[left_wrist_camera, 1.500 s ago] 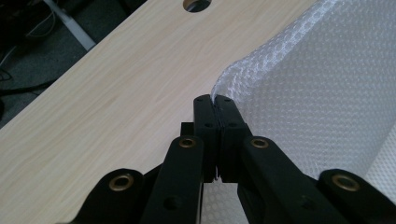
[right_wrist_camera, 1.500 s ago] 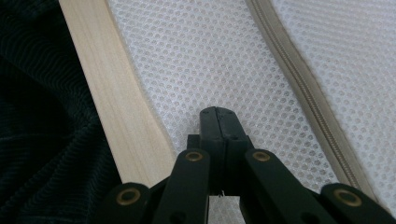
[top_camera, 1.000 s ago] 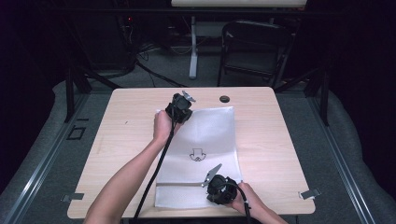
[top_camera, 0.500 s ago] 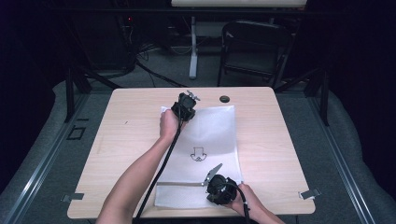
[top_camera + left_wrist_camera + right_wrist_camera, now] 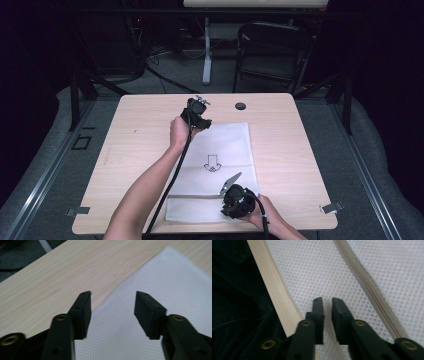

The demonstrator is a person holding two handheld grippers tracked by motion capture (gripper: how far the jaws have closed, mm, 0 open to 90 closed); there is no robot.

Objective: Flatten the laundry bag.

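A white mesh cloth (image 5: 227,147) with a small printed mark (image 5: 212,164) lies flat on the wooden table (image 5: 310,150). My left gripper (image 5: 198,112) hovers at the cloth's far left corner. In the left gripper view its jaws (image 5: 112,302) have just been opening and stand wide apart, with nothing between them and the cloth (image 5: 160,280) below. My right gripper (image 5: 235,197) sits at the cloth's near edge. Its jaws (image 5: 327,302) have just been opening to a narrow gap over the mesh (image 5: 312,272), beside a zipper (image 5: 367,287).
A black round grommet (image 5: 240,106) sits near the table's far edge. Metal clips (image 5: 331,206) hold the near corners. A dark chair (image 5: 272,50) and a stand are behind the table. The table's near edge (image 5: 272,287) runs just beside the right jaws.
The left gripper shifted slightly to the right at the cloth's far corner. The right hand has stayed where it was at the near edge.
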